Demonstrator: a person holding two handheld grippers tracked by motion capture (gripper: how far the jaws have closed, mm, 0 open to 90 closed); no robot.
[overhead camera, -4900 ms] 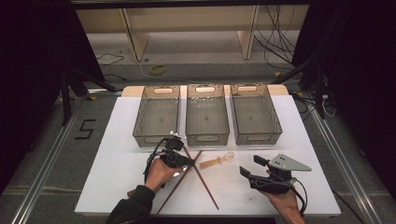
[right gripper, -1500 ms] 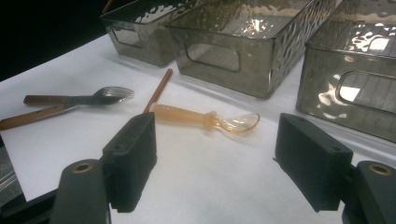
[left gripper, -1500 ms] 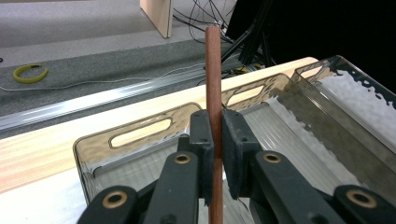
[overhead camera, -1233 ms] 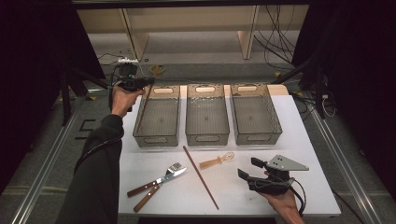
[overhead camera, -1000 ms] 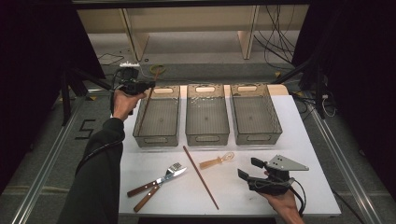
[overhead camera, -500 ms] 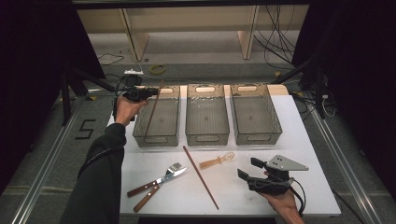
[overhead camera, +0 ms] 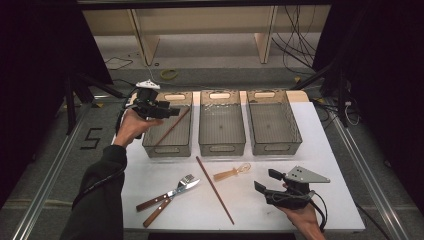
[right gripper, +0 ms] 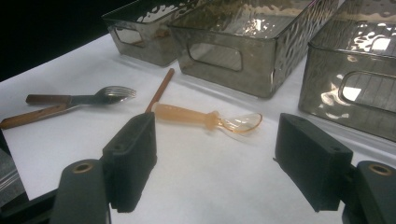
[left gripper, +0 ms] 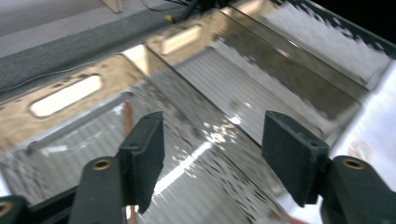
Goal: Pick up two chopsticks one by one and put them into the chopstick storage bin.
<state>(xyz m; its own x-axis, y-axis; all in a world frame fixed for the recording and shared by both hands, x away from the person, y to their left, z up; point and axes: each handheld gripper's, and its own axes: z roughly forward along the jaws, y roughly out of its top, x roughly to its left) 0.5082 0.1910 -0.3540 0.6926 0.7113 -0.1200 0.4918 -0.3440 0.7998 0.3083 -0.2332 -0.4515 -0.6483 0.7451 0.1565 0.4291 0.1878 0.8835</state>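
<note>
My left gripper point(overhead camera: 172, 111) hovers over the back left corner of the left bin point(overhead camera: 150, 145). Its jaws have just been opening and stand open with nothing between the pads point(left gripper: 144, 154). A brown chopstick point(overhead camera: 172, 127) lies slanted inside that bin; in the left gripper view this chopstick point(left gripper: 127, 122) shows just outside one jaw. My right gripper point(overhead camera: 265, 181) rests open at the table's front right, facing an amber plastic spoon point(right gripper: 205, 119). A second chopstick point(overhead camera: 215, 190) lies on the white table beside the spoon point(overhead camera: 232, 172).
Three smoked clear bins stand in a row at the back, the middle bin point(overhead camera: 221, 145) and right bin point(overhead camera: 295, 135) among them. A fork point(overhead camera: 185, 182) and another wooden-handled utensil point(overhead camera: 157, 212) lie crossed at the front left. The table edge point(overhead camera: 240, 227) runs close to my right hand.
My left hand has moved right, from behind the left bin to over its back corner. Its jaws have opened and the chopstick now lies in the bin. The right hand has stayed still.
</note>
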